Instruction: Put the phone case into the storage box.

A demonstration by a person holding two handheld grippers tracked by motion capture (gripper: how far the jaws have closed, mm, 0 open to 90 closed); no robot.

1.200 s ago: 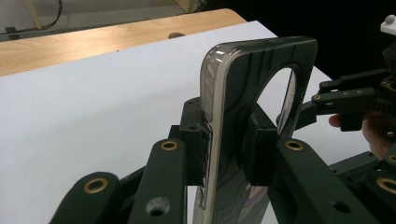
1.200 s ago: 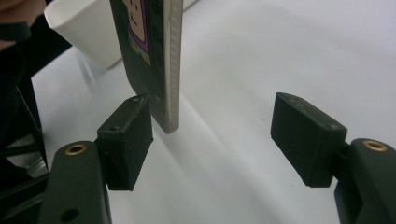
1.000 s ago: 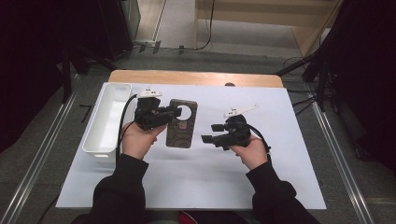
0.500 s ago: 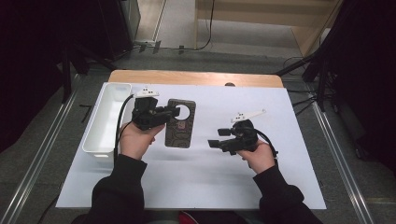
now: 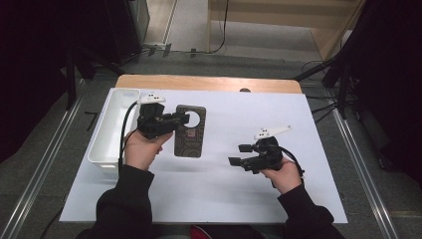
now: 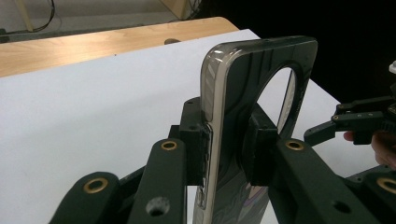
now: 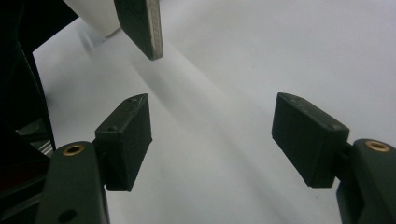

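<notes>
One white table [image 5: 318, 124] and one white tray [image 5: 110, 130] at its left edge were seen from above. One dark phone case [image 6: 243, 121] was clamped on edge by the left gripper [image 6: 229, 144], its grip detailed in that gripper's view. The right gripper [image 7: 212, 140] was spread wide, empty.

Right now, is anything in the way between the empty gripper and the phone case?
Nothing visible: bare white table sheet lies between the open right gripper and the phone case, which the left gripper holds.
</notes>
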